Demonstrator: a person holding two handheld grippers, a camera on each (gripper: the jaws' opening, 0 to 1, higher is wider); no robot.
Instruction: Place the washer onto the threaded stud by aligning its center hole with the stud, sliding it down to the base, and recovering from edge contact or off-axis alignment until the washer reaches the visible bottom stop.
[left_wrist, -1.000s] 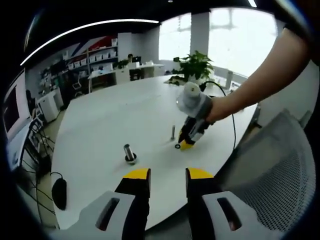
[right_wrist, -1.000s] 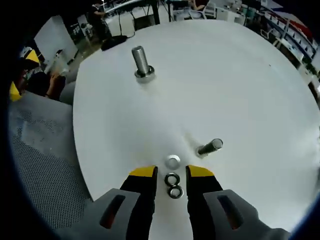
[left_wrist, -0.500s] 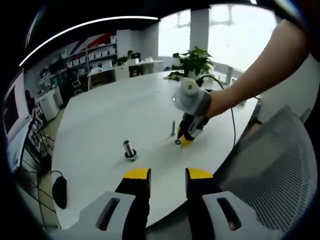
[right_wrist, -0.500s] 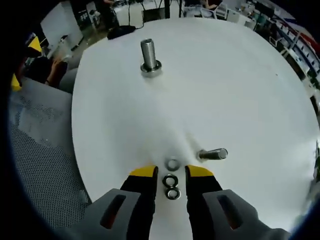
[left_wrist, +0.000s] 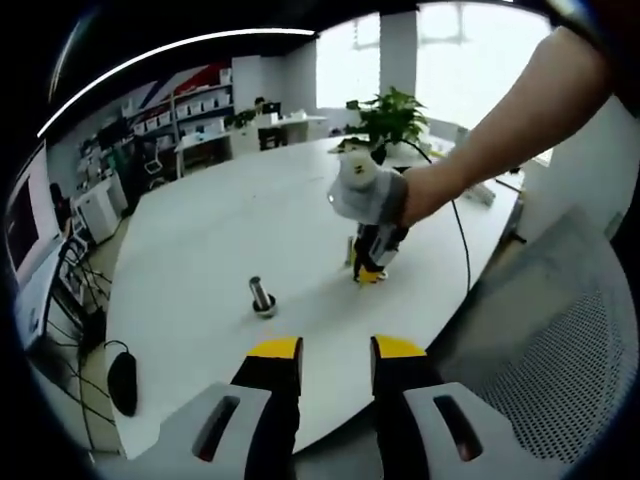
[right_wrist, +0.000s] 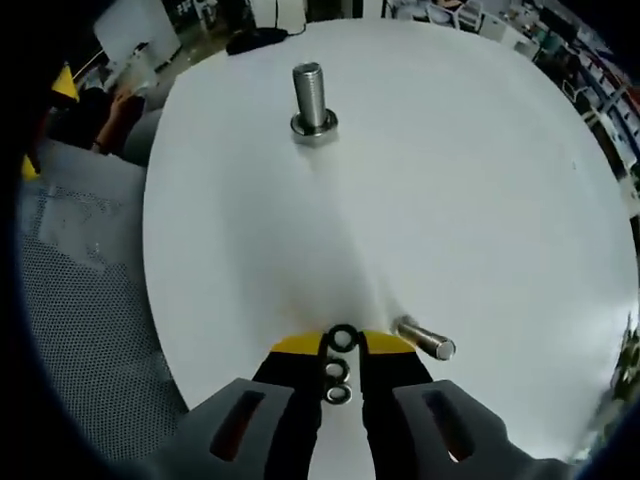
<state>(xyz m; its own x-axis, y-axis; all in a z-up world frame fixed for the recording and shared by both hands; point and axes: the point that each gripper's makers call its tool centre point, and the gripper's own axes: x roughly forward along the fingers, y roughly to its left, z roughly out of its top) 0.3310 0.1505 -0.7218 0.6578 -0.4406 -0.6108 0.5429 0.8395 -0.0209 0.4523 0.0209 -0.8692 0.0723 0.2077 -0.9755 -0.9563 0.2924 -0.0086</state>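
No text, label, brand, number or sign can be read in either view. The shelves (left_wrist: 190, 108) far behind the tabletop (left_wrist: 230, 240) carry boxes whose faces are too small and blurred to make out, and the red and blue shapes on the wall above them hold no legible lettering.

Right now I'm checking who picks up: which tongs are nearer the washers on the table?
Right. The right tongs are down at the washers, which lie between their tips. The left tongs hang back off the table's near edge.
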